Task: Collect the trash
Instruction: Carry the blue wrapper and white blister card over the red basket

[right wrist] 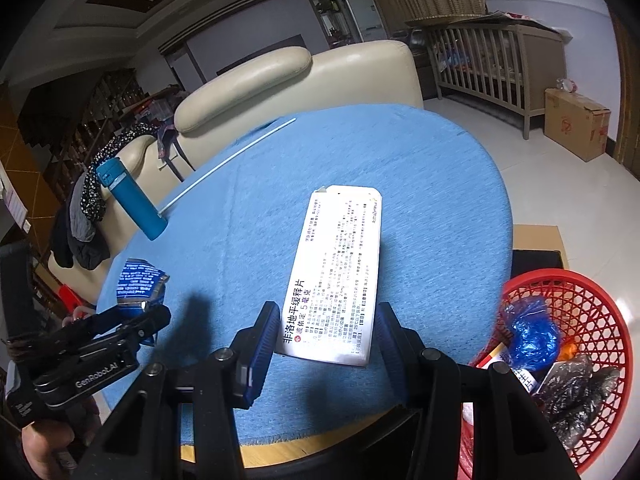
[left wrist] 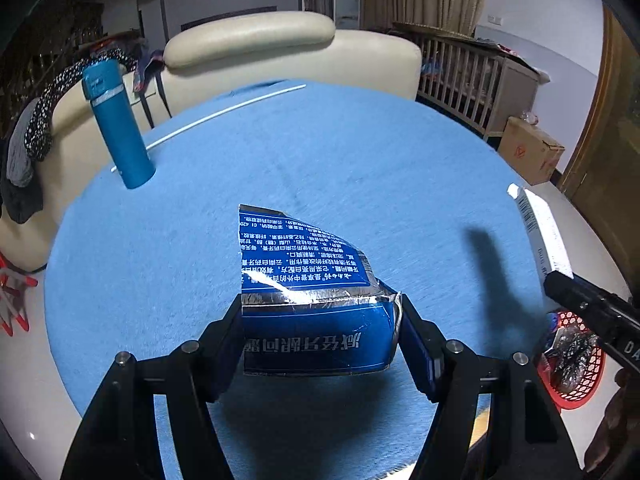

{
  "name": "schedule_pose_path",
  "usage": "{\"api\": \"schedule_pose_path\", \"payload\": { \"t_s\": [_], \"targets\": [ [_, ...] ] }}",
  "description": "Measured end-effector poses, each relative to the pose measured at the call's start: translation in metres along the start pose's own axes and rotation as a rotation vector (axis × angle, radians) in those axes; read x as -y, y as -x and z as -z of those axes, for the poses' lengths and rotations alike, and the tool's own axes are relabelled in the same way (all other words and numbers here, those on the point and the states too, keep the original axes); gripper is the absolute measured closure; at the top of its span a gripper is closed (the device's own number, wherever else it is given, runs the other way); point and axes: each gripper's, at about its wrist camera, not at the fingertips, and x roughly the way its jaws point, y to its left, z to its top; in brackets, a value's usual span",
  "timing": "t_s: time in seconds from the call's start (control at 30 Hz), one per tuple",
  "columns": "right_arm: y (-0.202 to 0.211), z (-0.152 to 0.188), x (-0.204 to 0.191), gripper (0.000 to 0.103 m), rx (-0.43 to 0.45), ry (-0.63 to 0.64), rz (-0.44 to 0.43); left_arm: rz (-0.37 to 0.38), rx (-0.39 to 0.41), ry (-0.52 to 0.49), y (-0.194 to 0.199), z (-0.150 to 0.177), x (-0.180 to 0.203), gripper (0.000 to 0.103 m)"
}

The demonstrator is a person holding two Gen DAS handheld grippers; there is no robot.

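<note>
Between the left gripper's (left wrist: 320, 332) fingers (left wrist: 224, 340) sits a crumpled blue carton (left wrist: 312, 300), both pads pressed against its sides, so it is clamped and lifted a little above the blue cloth (left wrist: 340, 160) that covers the round worktop. The right gripper (right wrist: 326, 336) likewise has its fingers (right wrist: 260, 340) closed on the near end of a flat white box (right wrist: 336, 272) printed with Chinese text; the box juts forward over the cloth, its far end free. In the right wrist view the left gripper shows at the lower left with the carton in its grasp, and in the left wrist view the white box shows at the far right edge, held by the other gripper. Just beside the worktop on the right stands a red basket (right wrist: 592, 304) holding a blue plastic bag (right wrist: 532, 332), a dark crinkled wrapper (right wrist: 576, 392) and some card scraps. Farther out, near the cloth's left rim, a teal flask (left wrist: 116, 124) stands upright, and a thin white rod (left wrist: 224, 114) lies on the cloth behind it. Beyond the worktop are a cream sofa (left wrist: 288, 52), a wooden crib (left wrist: 472, 72) and a cardboard box (left wrist: 528, 152) on the floor.
</note>
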Motion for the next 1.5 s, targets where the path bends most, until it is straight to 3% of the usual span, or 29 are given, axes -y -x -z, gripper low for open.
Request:
{"api": "schedule_pose_path", "payload": {
  "t_s": [0.67, 1.1, 1.5],
  "targets": [
    [0.027, -0.004, 0.041, 0.051, 0.049, -0.056, 0.047, 0.07, 0.043, -0.093, 0.017, -0.021, 0.054, 0.031],
    [0.073, 0.01, 0.135, 0.051, 0.092, -0.18, 0.177, 0.174, 0.051, -0.235, 0.022, -0.024, 0.132, 0.031],
    [0.067, 0.04, 0.213, 0.051, -0.012, -0.294, 0.256, 0.263, 0.027, -0.391, 0.02, -0.014, 0.215, 0.031]
  ]
}}
